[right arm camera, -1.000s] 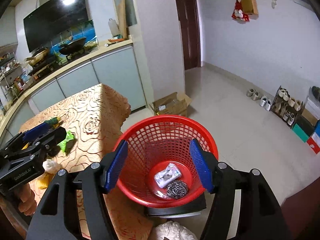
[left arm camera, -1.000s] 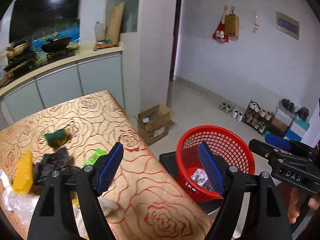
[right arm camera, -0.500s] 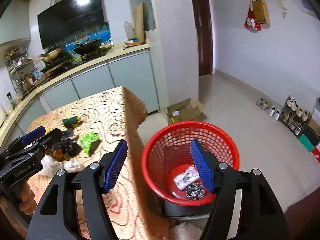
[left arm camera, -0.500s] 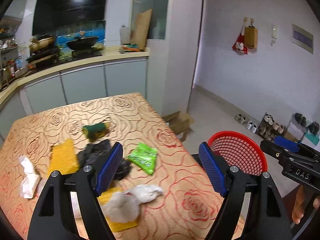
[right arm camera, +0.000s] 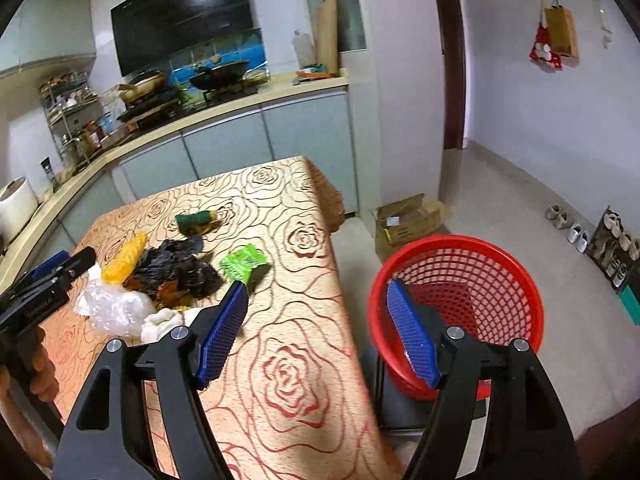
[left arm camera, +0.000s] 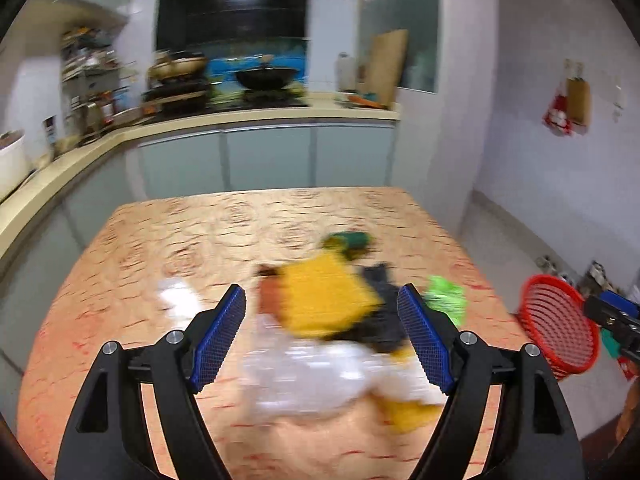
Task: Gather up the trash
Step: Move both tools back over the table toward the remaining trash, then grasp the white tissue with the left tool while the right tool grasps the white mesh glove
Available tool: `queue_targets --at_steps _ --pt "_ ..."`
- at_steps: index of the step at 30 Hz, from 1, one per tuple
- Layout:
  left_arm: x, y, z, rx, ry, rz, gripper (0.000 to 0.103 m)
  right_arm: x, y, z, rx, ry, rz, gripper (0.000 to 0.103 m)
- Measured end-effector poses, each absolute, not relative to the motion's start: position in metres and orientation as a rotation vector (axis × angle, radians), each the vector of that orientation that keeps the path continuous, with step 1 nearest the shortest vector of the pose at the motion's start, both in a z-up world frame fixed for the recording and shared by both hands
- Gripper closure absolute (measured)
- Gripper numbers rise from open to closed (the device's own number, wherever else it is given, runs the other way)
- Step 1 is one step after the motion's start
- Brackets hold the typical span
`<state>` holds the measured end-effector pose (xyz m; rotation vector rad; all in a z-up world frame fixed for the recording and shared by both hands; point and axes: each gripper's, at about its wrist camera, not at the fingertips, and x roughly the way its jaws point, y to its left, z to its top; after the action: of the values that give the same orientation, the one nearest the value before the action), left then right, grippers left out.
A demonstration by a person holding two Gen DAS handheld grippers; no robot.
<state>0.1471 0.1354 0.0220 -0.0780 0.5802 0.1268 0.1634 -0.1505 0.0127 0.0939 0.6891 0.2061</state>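
A pile of trash lies on the rose-patterned table (right arm camera: pixel 280 364): a yellow packet (left arm camera: pixel 324 300), black crumpled wrapper (right arm camera: pixel 176 268), green wrapper (right arm camera: pixel 243 261), clear plastic (left arm camera: pixel 296 380), white tissue (right arm camera: pixel 164 322) and a green-yellow sponge (right arm camera: pixel 196 220). The red basket (right arm camera: pixel 480 276) stands off the table's right edge. My left gripper (left arm camera: pixel 322 340) is open and empty, hovering just over the pile; the view is blurred. My right gripper (right arm camera: pixel 320 336) is open and empty, between the table's edge and the basket.
A kitchen counter with a wok (right arm camera: pixel 220 74) runs behind the table. A cardboard box (right arm camera: pixel 408 220) sits on the floor beyond the basket. Shoes (right arm camera: pixel 576 232) line the right wall. The basket rests on a black stool (right arm camera: pixel 424 412).
Both grippers have swung left from the basket toward the table. The left gripper now faces the trash pile. Both stay open.
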Motion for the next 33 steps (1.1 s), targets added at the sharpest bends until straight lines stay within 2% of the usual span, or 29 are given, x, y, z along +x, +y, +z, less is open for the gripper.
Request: queue_targets --at_steps 7,13,33 --pt "0.133 0.208 0.019 -0.133 0.587 0.286 0.027 0.167 -0.138 0.011 0.091 0.702 0.221 0.033" --pt "0.126 0.241 0.014 -0.162 0.591 0.349 0.027 0.17 -0.13 0.007 0.084 0.714 0.232 0.033" --pt "0.2 0.252 -0.044 -0.152 0.781 0.287 0.025 0.177 -0.124 -0.005 0.082 0.751 0.223 0.033"
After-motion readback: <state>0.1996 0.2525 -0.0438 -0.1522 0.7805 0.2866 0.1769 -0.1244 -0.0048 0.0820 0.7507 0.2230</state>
